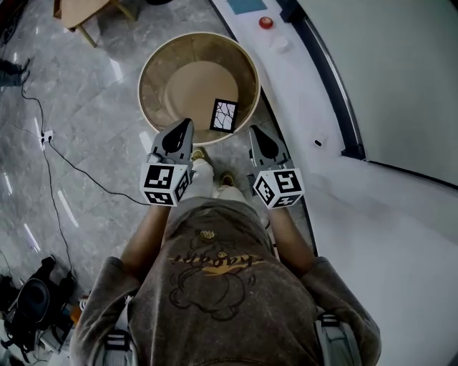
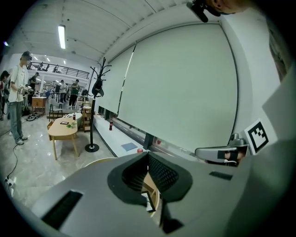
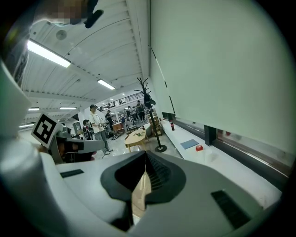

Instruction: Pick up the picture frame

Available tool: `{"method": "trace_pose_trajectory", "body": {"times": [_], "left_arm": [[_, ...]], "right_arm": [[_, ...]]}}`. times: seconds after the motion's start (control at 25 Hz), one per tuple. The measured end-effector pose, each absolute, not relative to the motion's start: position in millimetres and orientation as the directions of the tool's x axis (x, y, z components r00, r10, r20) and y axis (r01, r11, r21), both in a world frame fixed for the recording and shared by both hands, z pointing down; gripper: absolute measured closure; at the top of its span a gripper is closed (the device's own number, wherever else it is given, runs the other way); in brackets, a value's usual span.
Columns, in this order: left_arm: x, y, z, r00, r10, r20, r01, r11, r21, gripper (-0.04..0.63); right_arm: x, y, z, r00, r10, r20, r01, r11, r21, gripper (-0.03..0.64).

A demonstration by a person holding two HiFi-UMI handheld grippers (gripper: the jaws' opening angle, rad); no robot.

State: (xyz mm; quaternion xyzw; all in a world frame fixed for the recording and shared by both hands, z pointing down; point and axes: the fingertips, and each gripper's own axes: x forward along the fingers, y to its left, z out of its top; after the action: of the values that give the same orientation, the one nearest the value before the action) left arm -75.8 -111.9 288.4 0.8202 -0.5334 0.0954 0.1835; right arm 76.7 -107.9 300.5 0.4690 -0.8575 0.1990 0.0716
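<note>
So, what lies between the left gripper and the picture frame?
In the head view, only bare wall of the wooden tub separates left gripper and picture frame.

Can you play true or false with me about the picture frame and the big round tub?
1. The picture frame is inside the round wooden tub. True.
2. The right tool is holding the frame. False: it is shut on nothing, and the frame is still in the tub.
3. A small red thing sits on the white ledge. True.
4. The tub is full of toys. False: only the frame shows in it.
</note>
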Motion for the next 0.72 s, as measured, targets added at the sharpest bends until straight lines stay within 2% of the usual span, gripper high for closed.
{"method": "trace_pose_trajectory", "body": {"times": [0.72], "left_arm": [[-85.2,-153.2,393.6,0.444,-0.805,0.394,-0.896,-0.395,0.203,0.577]], "right_arm": [[69.4,-136.7,398.1,-0.494,-0.795,0.35,-0.867,0.425,-0.259,0.597]]}}
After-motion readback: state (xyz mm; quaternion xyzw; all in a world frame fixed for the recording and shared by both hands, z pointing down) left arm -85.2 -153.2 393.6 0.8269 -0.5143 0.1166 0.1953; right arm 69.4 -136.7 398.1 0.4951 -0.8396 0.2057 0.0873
